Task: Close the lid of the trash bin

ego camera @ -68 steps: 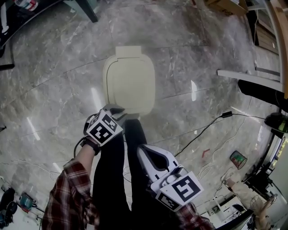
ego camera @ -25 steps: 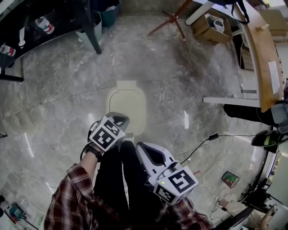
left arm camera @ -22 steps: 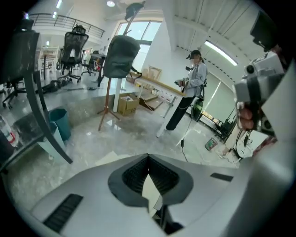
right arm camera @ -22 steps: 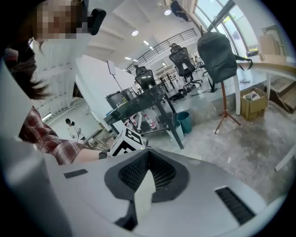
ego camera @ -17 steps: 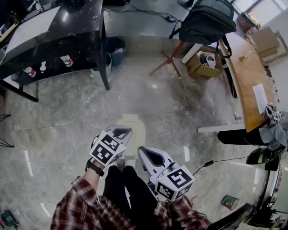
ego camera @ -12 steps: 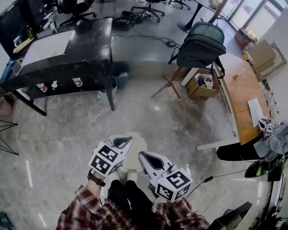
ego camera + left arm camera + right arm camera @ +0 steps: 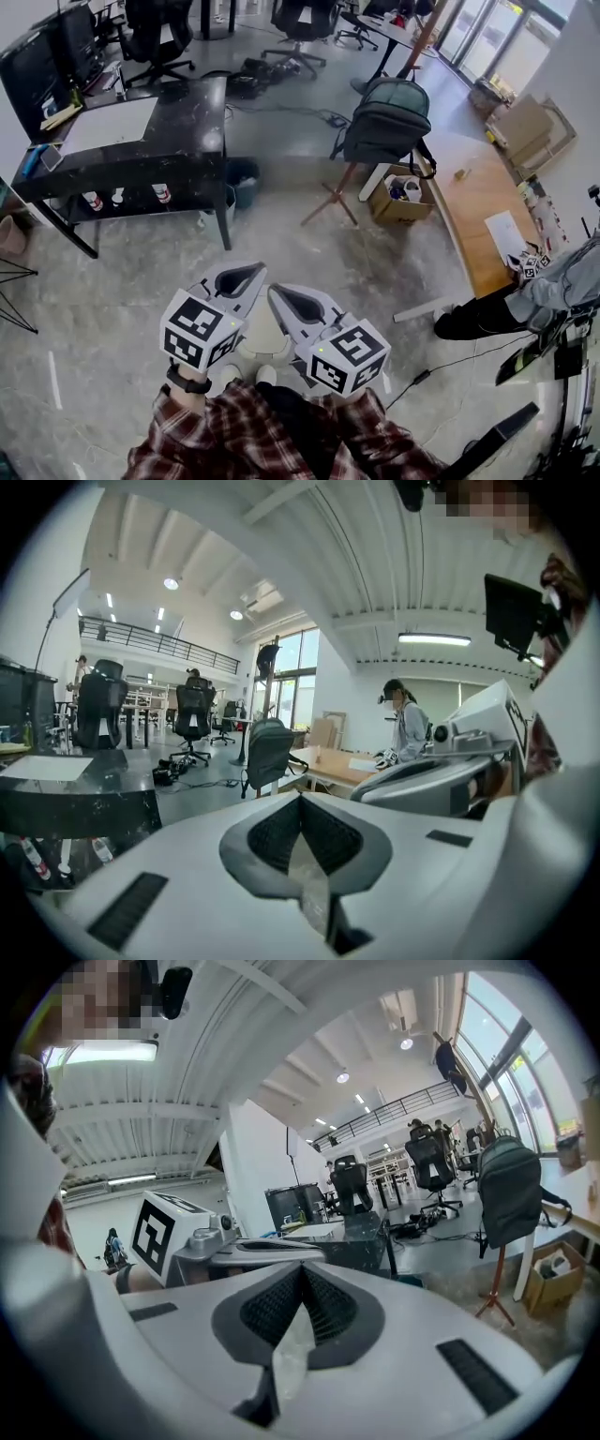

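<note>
**Marble floor widening out as the bin shrinks to the near edge**

Grey marble floor (image 7: pixel 122 272) is filling far more of the head view than a moment ago. The camera has been rising from a close look down at the bin (image 7: pixel 272 349), which is now sitting small at the near centre, half hidden under the tools. Its cream lid (image 7: pixel 265 336) is lying flat on top, so the closing is most likely done and the person is standing up and away.

The left gripper (image 7: pixel 240 276) has been lifting off the bin and is pointing out across the room, jaws pressed together on nothing. The right gripper (image 7: pixel 283 300) is riding just beside it, likewise closed and empty.

At far left a black desk (image 7: pixel 141 131) is standing with office chairs (image 7: pixel 150 28) beyond it. A dark backpack (image 7: pixel 384 122) is hanging at centre, over a cardboard box (image 7: pixel 398 199). A wooden table (image 7: pixel 473 211) is running along the right, where a person (image 7: pixel 555 281) in grey is leaning.
</note>
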### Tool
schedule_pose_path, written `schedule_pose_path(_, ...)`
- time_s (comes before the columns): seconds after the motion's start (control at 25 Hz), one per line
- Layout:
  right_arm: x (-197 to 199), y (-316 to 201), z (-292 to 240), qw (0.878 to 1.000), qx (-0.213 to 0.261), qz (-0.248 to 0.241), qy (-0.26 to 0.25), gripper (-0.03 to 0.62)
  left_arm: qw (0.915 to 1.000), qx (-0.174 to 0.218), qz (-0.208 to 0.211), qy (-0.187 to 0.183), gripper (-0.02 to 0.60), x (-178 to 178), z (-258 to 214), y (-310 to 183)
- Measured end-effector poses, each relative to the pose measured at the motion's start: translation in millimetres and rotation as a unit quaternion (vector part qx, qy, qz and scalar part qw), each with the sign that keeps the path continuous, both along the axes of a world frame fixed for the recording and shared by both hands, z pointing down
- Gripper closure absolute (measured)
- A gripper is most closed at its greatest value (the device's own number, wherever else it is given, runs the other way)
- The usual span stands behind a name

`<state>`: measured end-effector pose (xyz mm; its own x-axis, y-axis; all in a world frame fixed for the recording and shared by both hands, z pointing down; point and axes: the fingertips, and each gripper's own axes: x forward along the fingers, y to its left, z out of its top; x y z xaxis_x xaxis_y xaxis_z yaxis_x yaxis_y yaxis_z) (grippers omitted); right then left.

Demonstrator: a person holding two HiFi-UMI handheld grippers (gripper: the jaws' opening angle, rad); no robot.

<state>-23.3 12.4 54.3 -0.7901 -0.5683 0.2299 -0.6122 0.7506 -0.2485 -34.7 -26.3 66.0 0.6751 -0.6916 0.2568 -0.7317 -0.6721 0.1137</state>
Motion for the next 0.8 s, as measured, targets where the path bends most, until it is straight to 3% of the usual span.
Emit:
schedule_pose_path(0.2, 4, 12, -27, 0.999, 0.038, -0.006, -0.006, 0.581, 0.998, 0.041, -0.025, 0.04, 0.569, -6, -39, 22)
schedule_pose_path(0.36, 3, 15, -41, 0.998, 0.056, -0.008, -0.014, 0.581, 0.9965, 0.058, -0.037, 0.047, 0.569, -12, -52, 32)
schedule_pose_path(0.8, -5, 19, -46, 0.998, 0.067, -0.01, -0.014, 0.581, 0.9974, 0.04, -0.021, 0.056, 0.569, -11, -42, 48)
